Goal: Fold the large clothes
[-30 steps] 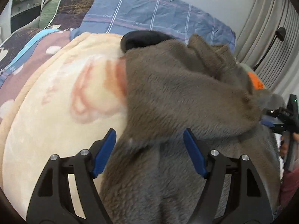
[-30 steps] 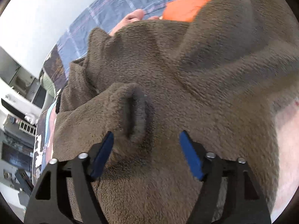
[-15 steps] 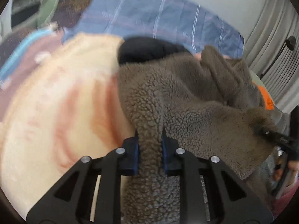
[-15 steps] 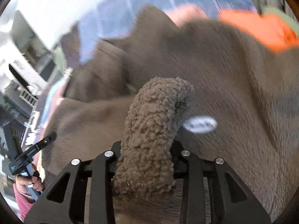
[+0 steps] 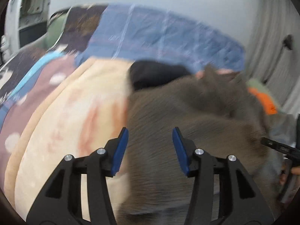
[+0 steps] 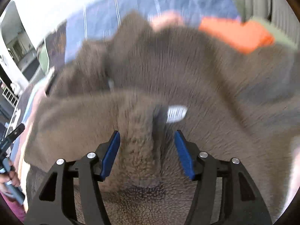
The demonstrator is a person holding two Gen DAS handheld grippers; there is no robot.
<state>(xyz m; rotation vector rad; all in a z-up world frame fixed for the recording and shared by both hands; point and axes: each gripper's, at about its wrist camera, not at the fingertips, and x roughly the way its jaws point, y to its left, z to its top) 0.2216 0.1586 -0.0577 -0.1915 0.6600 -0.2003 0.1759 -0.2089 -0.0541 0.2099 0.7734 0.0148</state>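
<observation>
- Fleece garment (image 5: 196,123), brown and thick, lies bunched on a bed over a cream blanket (image 5: 61,123) in the left wrist view; a blue checked cover (image 5: 159,37) and a dark item (image 5: 155,73) sit behind it.
- Left gripper (image 5: 150,148) hovers over the garment's left edge; its blue fingers (image 5: 120,150) are apart and opening, with fleece below them but not pinched.
- In the right wrist view, the right gripper (image 6: 147,151) has a raised ridge of fleece (image 6: 142,142) standing between its fingers (image 6: 110,153), which are also spreading and look clear of the pile.
- A white label (image 6: 176,113) shows just beyond the ridge; orange cloth (image 6: 238,33) lies at the far side.
- Folding looks early: the garment is still lumpy and uneven, with no flat, squared folds visible, so smoothing and the main folds remain.
</observation>
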